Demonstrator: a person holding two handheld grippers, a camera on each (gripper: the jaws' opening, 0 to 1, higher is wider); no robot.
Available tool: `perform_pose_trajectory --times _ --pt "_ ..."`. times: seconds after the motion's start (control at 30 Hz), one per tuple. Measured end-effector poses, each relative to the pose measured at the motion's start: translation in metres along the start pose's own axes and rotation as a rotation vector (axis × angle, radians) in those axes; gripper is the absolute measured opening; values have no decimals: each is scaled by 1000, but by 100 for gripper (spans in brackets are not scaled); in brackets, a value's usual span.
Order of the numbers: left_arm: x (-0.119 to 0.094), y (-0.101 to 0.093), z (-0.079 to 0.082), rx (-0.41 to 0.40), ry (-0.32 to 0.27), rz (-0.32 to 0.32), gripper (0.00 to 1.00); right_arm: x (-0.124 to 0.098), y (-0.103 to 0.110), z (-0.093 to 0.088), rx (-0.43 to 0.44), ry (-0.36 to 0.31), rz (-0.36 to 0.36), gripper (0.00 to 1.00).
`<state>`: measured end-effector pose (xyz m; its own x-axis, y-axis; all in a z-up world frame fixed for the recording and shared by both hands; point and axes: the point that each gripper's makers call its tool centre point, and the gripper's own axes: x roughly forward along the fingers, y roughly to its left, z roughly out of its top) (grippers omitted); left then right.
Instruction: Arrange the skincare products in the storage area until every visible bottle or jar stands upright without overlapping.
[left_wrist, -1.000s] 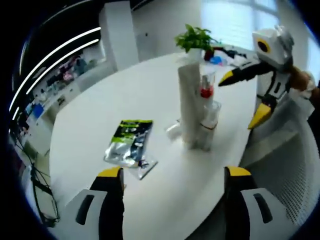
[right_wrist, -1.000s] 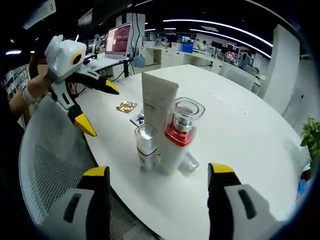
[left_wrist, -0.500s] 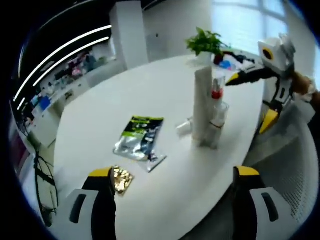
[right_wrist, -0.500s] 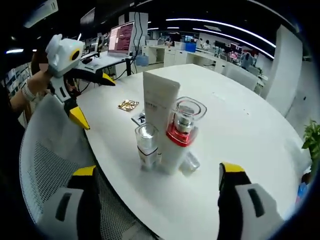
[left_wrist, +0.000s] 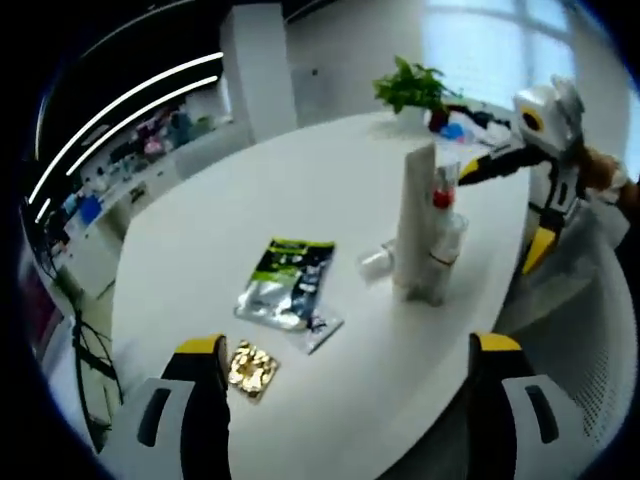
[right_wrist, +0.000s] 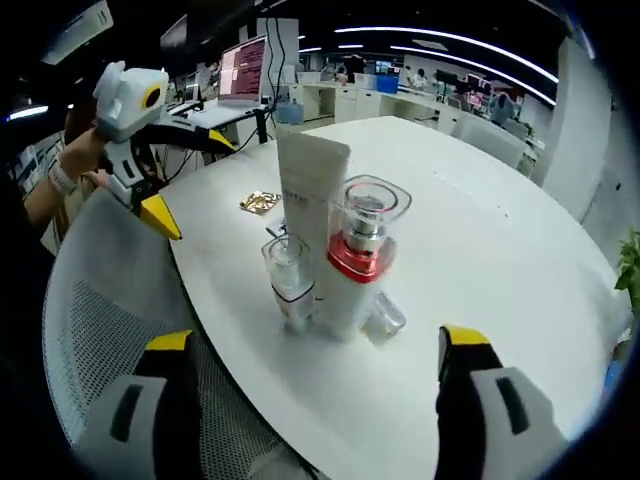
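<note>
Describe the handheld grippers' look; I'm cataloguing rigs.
Each gripper is a white body with dark jaws ending in yellow tips. The left gripper carries a yellow-ringed round mark on its white head, as does the right gripper. A bracelet or band sits on the person's wrist.

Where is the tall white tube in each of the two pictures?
Left gripper view: the white tube stands right of centre on the table, with the red-collared bottle just to its right.
Right gripper view: the tube stands near the centre, behind the small clear-capped bottle.
Shared landmark: the gold sachet lying flat on the table.
</note>
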<state>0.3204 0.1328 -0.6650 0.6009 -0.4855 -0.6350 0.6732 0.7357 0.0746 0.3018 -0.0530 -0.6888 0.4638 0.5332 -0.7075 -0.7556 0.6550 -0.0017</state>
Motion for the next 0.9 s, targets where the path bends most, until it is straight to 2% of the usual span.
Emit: perform_pose_trajectory --times 0.03,0.1,0.13,0.17,0.2,0.23,0.3,0.37,0.53,0.63,0.9 --pt "-3 4 1 -22 -24 15 97 0 0 0 -4 4 3 100" --pt "-4 5 -6 -49 -9 6 97 -3 -2 1 -32 23 0 100" --pt "-4 6 -11 -64 15 4 97 -5 -4 2 -42 14 -9 100" --pt "-5 7 -19 -42 70 5 97 -6 -10 5 -41 -11 -26 100" --pt "-6 9 -20 -8 84 14 97 -7 -11 3 -31 -8 -23 100" --pt "-6 10 -18 8 82 30 97 -6 -13 2 -19 -10 -19 100" --pt "-6 8 -15 -14 64 29 97 -5 -16 0 -16 -14 -23 100" --pt "-8 4 -14 -42 37 17 97 -3 -17 -3 -18 9 -25 100" --pt "-5 -5 -23 -42 58 -7 97 -2 -19 -2 -36 5 -29 100" --pt "-4 -14 -18 -62 31 -54 97 0 -24 -5 -34 14 -38 100" --pt "-4 -18 -17 -70 33 -41 97 -1 -36 -9 -72 24 -71 100"
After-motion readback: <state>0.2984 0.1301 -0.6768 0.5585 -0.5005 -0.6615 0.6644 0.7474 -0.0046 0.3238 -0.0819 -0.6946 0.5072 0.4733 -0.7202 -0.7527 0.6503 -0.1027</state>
